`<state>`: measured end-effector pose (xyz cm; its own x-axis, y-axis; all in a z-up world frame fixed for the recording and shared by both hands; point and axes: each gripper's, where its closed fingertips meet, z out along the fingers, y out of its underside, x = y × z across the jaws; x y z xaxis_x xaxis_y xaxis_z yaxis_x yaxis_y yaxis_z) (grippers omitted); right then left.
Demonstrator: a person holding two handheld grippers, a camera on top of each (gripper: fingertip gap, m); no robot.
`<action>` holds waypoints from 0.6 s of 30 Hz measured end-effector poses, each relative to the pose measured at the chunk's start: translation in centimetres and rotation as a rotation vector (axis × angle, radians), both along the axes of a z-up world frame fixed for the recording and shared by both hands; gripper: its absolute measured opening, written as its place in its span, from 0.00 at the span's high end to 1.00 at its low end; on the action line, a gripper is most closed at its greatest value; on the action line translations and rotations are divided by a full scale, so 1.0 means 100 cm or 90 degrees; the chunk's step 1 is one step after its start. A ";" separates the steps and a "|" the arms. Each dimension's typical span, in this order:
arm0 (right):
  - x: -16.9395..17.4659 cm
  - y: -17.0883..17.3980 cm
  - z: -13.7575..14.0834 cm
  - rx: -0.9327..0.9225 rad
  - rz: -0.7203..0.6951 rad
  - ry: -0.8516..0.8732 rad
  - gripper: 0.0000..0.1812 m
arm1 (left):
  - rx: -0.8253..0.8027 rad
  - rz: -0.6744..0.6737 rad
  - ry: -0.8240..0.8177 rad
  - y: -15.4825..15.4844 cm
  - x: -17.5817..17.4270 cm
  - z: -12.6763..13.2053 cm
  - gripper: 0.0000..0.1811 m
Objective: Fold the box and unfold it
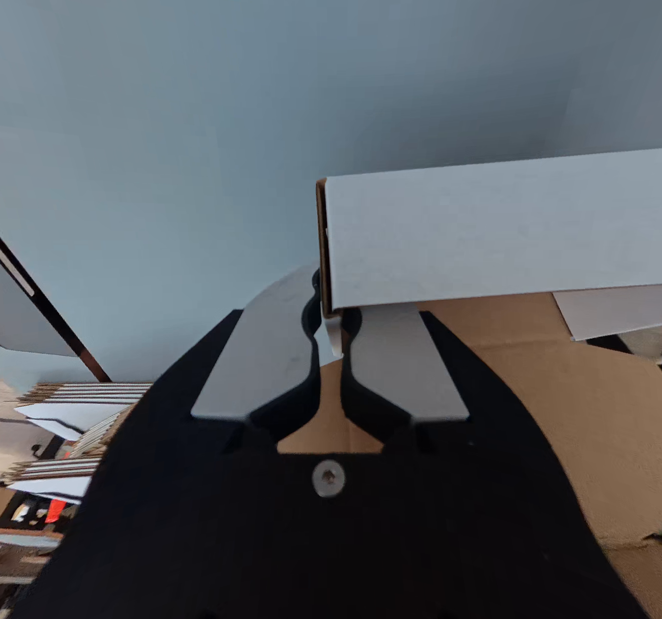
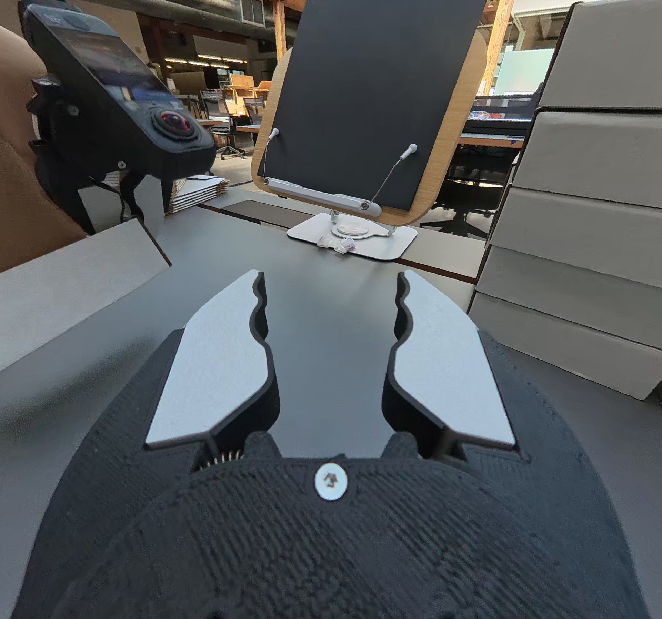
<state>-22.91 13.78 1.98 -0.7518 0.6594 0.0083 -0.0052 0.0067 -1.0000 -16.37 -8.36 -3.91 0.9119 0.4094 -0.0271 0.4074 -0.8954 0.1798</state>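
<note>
Pinching the white box (image 1: 494, 232) flap between left jaws.

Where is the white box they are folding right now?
In the left wrist view the white box sits right of centre, its near corner pinched in the left gripper, above brown cardboard.

Bare tabletop (image 2: 322, 315) lies ahead of the right gripper (image 2: 331, 279); stacked boxes (image 2: 580, 225) wall its right, the box (image 2: 71, 297) its left, a stand (image 2: 358, 100) beyond.
</note>
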 end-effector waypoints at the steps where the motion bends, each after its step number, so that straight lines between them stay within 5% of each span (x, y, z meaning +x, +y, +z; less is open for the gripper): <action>1: -0.001 0.002 -0.001 0.002 -0.003 -0.003 0.61 | -0.031 -0.027 -0.016 0.000 0.003 -0.006 0.97; 9: -0.007 0.016 -0.005 -0.036 -0.013 -0.032 0.63 | -0.205 -0.117 -0.153 -0.001 0.030 -0.044 0.97; 18: -0.006 0.016 -0.005 -0.008 -0.015 -0.027 0.64 | -0.308 -0.147 -0.146 0.001 0.034 -0.072 0.97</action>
<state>-23.53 15.41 1.47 -0.7350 0.6773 -0.0314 0.0369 -0.0063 -0.9993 -12.99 -8.28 -11.08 0.9808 0.1889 0.0475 0.1129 -0.7501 0.6516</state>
